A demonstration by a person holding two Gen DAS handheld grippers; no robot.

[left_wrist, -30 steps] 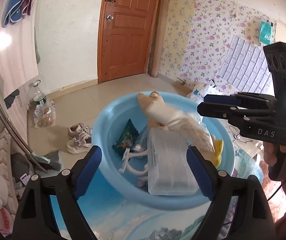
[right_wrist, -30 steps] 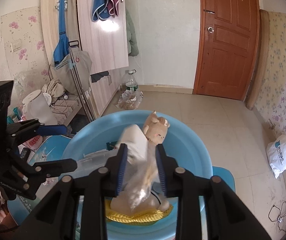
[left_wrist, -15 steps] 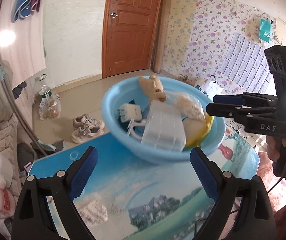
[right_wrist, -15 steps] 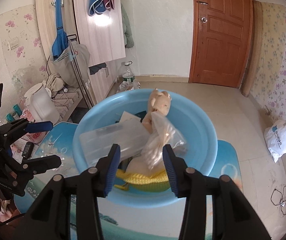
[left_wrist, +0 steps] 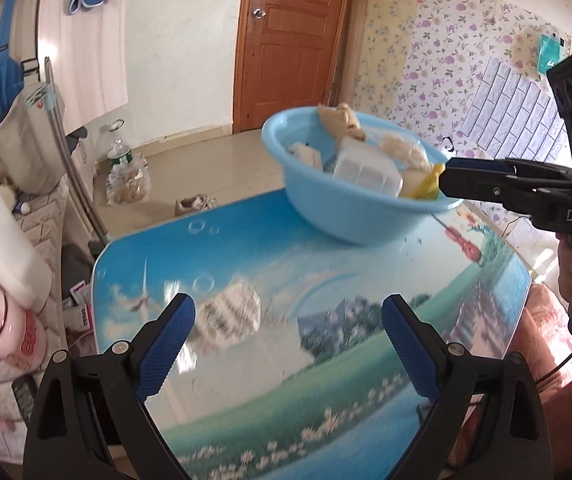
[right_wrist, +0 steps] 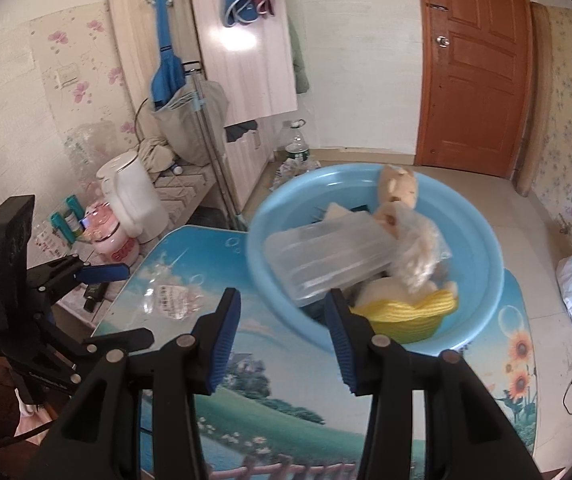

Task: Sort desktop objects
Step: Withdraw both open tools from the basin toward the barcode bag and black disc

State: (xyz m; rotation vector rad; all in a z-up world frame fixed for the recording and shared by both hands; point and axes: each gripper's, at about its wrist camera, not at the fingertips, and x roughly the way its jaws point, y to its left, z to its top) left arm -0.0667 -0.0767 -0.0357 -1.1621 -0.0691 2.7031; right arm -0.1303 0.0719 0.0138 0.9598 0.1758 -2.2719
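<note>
Round blue plastic basin [right_wrist: 482, 248], clear ribbed box [right_wrist: 326, 256].

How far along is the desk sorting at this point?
Mostly done, it seems: the blue basin already holds the clear plastic box, plush toy, bagged item and yellow cloth. Nothing is in hand; left gripper and right gripper are both empty. Left: a small clear labelled packet lying on the table.
</note>
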